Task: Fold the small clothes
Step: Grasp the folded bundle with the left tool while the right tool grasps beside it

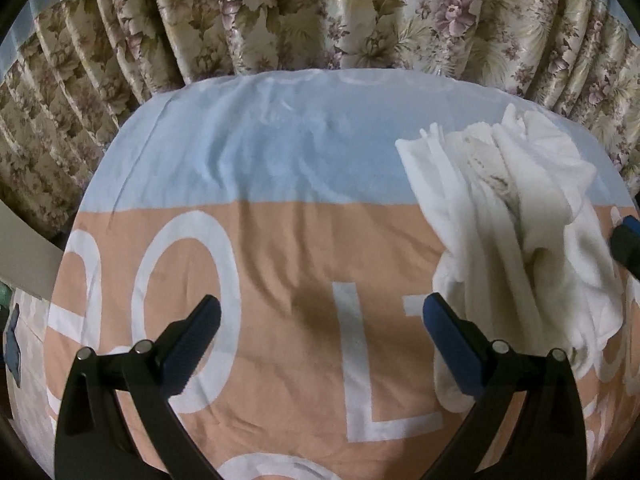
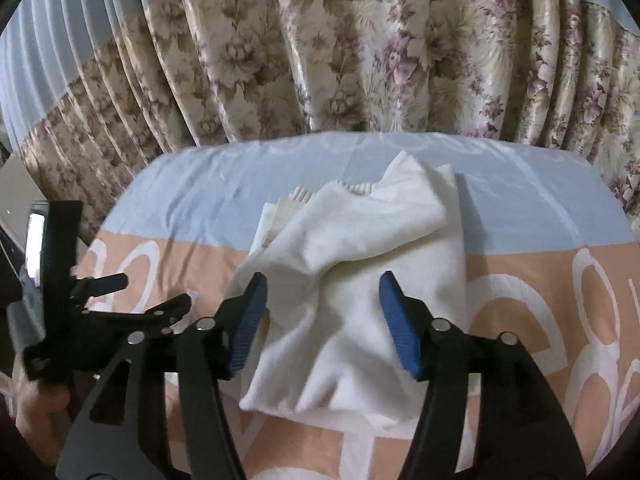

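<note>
Left wrist view looks out between two widely parted jaws: the left gripper (image 1: 320, 332) holds nothing, and only the bed sheet (image 1: 280, 264) lies in the gap between its fingers. That sheet is peach on the near half with large white letters, pale blue on the far half, and creased. The white garment (image 1: 516, 220) lies off to the right of these jaws, a rumpled heap running from beside the right finger away toward the far right corner of the bed. Its near edge sits behind and just outside the right fingertip; whether the two touch cannot be told. At the right edge of this view a small part of the right gripper (image 1: 626, 240) shows, close against the garment's side.

From the right wrist view, the right gripper (image 2: 324, 316) is also spread wide, with the white garment (image 2: 360, 280) directly between and beyond its blue pads (image 2: 250, 320). Neither pad is closed on the cloth. The garment is bunched, with a flap folded over on top and a ribbed edge showing at its far end. It lies across the line where peach meets blue on the bed sheet (image 2: 540, 280).

Left of the right jaws, the left gripper (image 2: 132, 312) and its black frame stand close by, over the sheet beside the garment's left edge. Beyond both sets of jaws, a floral curtain (image 2: 360, 60) hangs right behind the far edge of the bed.
</note>
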A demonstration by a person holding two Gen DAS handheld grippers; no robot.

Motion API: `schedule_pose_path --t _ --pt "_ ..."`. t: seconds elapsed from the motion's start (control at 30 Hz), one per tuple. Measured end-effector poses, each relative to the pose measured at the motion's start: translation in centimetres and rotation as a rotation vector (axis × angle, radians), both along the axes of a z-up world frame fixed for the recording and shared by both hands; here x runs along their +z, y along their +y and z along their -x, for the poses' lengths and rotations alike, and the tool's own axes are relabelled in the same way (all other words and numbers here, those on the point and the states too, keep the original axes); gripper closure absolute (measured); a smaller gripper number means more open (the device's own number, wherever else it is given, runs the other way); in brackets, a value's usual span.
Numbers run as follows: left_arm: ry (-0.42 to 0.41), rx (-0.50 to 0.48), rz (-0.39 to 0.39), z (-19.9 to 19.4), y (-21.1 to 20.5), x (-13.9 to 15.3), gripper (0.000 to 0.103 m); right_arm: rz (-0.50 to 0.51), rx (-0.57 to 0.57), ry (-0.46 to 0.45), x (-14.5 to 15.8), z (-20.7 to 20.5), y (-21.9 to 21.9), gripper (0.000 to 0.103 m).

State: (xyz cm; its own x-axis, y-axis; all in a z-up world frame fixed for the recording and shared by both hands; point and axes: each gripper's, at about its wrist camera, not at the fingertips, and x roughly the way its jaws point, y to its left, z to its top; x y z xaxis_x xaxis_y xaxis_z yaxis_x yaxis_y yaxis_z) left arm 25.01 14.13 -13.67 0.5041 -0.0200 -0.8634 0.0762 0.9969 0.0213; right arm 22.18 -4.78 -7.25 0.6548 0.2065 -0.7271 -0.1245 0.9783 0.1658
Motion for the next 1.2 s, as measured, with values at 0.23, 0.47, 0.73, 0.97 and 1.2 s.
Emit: schedule_pose_path --t 0.23,0.47,0.73,0.97,1.2 --pt "-0.025 -0.052 0.031 0.8 -1.8 1.8 0.001 0.036 -0.094 0.014 -0.8 1.0 -5.8 0.035" --pt "-0.044 -0.162 0.062 1.4 -6.4 3.5 0.001 0.016 -0.132 0.077 -2.7 0.9 -8.8 0.040" --pt "0.000 -0.200 0.059 0.8 -10.5 2.4 0.002 0.024 -0.138 0.088 -3.0 1.1 -9.2 0.040" --pt "0.077 -0.236 0.068 0.1 -12.2 -0.1 0.066 -0.027 -0.082 0.123 -4.2 0.3 -9.6 0.040" --pt "0.108 -0.249 0.128 -0.5 -11.5 -0.5 0.079 -0.070 0.025 0.225 -6.6 -1.3 -7.9 0.086"
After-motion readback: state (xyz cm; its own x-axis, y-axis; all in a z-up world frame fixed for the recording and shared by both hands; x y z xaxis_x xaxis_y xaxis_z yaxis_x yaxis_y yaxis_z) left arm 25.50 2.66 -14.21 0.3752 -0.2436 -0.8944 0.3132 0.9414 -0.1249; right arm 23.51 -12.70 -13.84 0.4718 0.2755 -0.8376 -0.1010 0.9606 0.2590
